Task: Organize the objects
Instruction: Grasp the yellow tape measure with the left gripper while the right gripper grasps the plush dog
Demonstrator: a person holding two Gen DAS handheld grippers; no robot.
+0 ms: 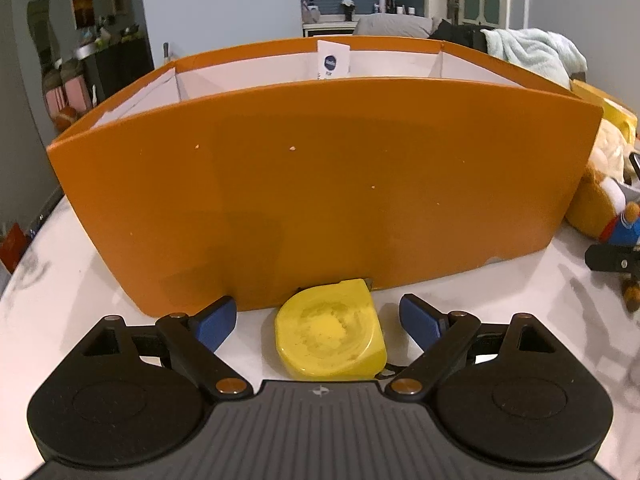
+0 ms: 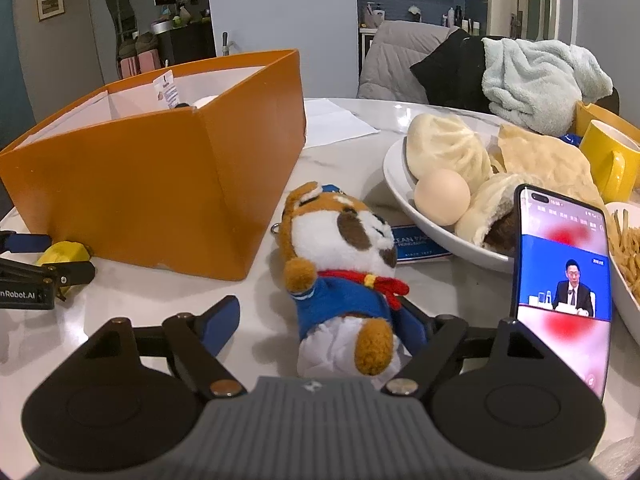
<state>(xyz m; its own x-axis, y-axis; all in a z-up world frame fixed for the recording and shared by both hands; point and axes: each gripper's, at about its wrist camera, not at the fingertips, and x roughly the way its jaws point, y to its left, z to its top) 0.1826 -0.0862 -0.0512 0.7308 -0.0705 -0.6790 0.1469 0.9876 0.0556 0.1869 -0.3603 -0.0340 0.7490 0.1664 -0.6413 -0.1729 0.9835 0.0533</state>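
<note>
A yellow tape measure lies on the white marble table against the front wall of a big orange box. My left gripper is open, its blue fingers on either side of the tape measure and clear of it. In the right wrist view a plush toy in a blue shirt and red scarf lies on the table beside the orange box. My right gripper is open around the toy's lower body. The left gripper and the tape measure show at the far left.
A phone with a lit screen stands upright at the right. Behind it are a white bowl with buns and an egg, a dish of fries, a yellow mug and a blue card. The box holds a white card.
</note>
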